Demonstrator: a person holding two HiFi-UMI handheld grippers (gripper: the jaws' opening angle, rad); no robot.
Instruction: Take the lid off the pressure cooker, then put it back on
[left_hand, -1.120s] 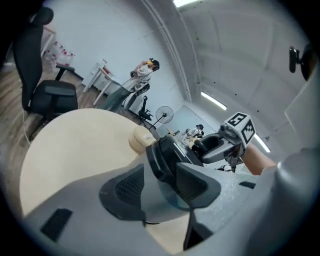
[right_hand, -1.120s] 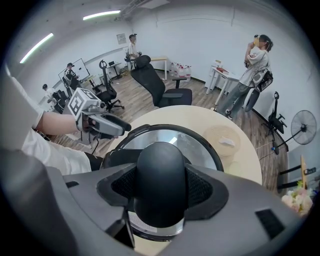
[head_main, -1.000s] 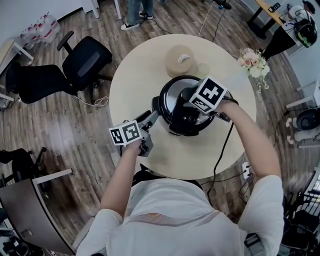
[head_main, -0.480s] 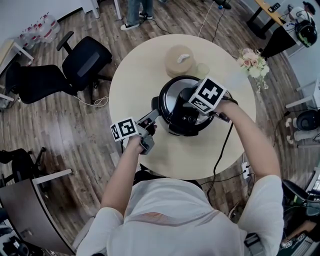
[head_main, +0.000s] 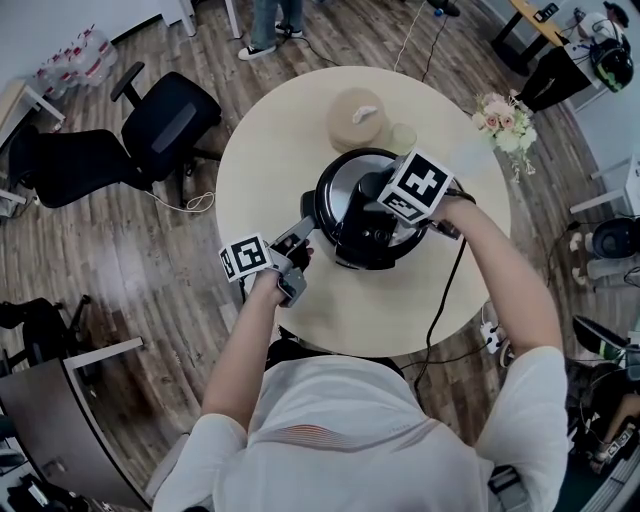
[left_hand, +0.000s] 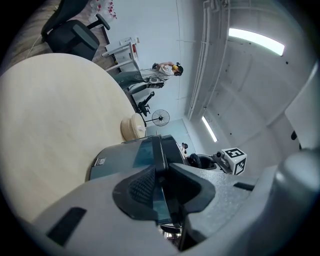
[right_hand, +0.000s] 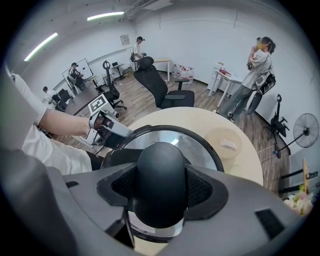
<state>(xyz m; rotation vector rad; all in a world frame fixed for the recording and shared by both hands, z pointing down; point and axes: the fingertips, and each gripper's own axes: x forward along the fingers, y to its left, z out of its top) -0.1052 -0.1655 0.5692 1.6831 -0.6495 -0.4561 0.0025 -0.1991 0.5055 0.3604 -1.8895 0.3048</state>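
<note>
Left arm (head_main: 248, 345) reaches forward, bent at the elbow. Left gripper (head_main: 300, 236) is held level and rolled on its side; its jaws have just been closing and now pinch the cooker's side handle (left_hand: 159, 202). Right arm (head_main: 503, 285) is extended over the table. Right gripper (right_hand: 161, 189) points steeply down, jaws clamped on both sides of the lid knob (right_hand: 161, 170).

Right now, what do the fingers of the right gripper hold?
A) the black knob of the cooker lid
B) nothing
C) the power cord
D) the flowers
A: the right gripper has its fingers pressed on both sides of the black knob of the lid, as the right gripper view shows.
</note>
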